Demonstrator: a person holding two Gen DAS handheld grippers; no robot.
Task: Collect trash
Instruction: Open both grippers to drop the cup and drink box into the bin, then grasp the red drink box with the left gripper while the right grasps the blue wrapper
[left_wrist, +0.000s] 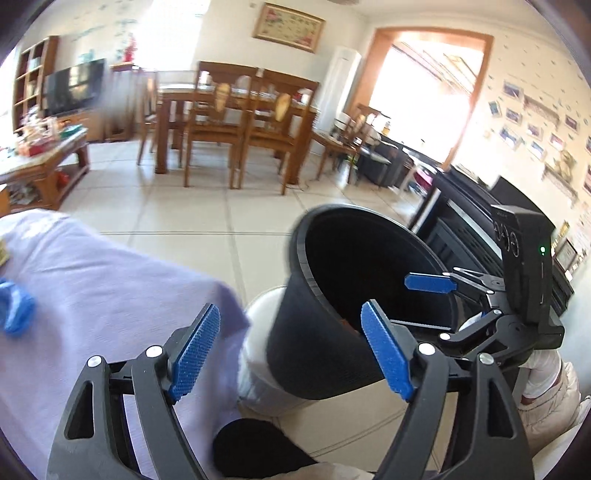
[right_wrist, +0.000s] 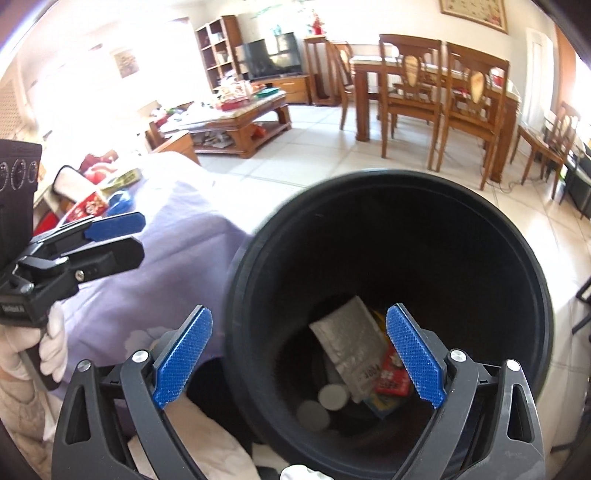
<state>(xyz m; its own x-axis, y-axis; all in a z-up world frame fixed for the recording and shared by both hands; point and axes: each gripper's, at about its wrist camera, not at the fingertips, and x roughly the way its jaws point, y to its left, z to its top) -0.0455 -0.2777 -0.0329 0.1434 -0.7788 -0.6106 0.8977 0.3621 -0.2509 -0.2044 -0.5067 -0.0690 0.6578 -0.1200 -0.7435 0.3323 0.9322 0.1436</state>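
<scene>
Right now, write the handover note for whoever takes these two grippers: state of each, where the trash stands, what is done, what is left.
Left gripper: open, nothing between the pads, beside the bin.
Right gripper: open, empty, over the mouth of the black trash bin.
Bin: on the floor by the lavender-covered surface.
Done: a silver pouch, a red wrapper and two pale round pieces lie at the bottom of the bin.
Left: a crumpled blue item, a red-and-white packet and a green-printed pack still sit at the far end of the cover; collect them next.
</scene>
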